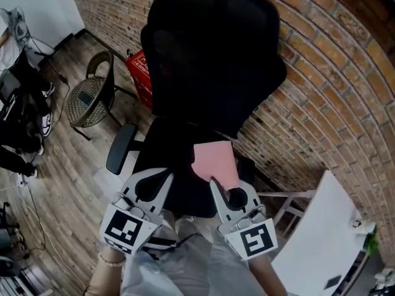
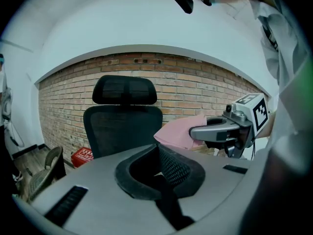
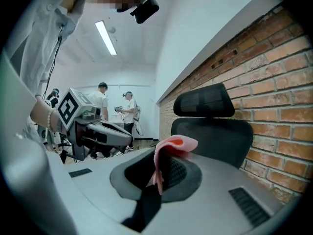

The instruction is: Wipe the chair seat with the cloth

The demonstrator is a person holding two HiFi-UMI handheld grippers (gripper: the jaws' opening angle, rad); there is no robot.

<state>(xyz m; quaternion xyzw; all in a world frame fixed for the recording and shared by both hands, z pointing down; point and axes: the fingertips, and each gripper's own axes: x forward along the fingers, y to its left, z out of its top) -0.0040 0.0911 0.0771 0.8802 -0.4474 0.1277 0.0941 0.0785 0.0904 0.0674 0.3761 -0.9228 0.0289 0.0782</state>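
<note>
Site: indoor work room, office or studio type.
Exposed brick wall (image 1: 321, 73) meets a plain white wall (image 1: 49, 5); wood-plank floor (image 1: 68, 159); strip light (image 3: 106, 37) on the ceiling. Furniture is a black mesh office chair (image 1: 210, 60), a wicker chair (image 1: 89, 100) and a red crate (image 1: 141, 73) against the bricks. Two people (image 3: 102, 102) stand at the far end of the room.

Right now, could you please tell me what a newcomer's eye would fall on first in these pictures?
The big black chair fills the middle of the head view, its back toward the brick wall. Against it the pink cloth stands out, pinched in the right hand-held gripper. The left hand-held gripper sits shut and empty beside it.
</note>
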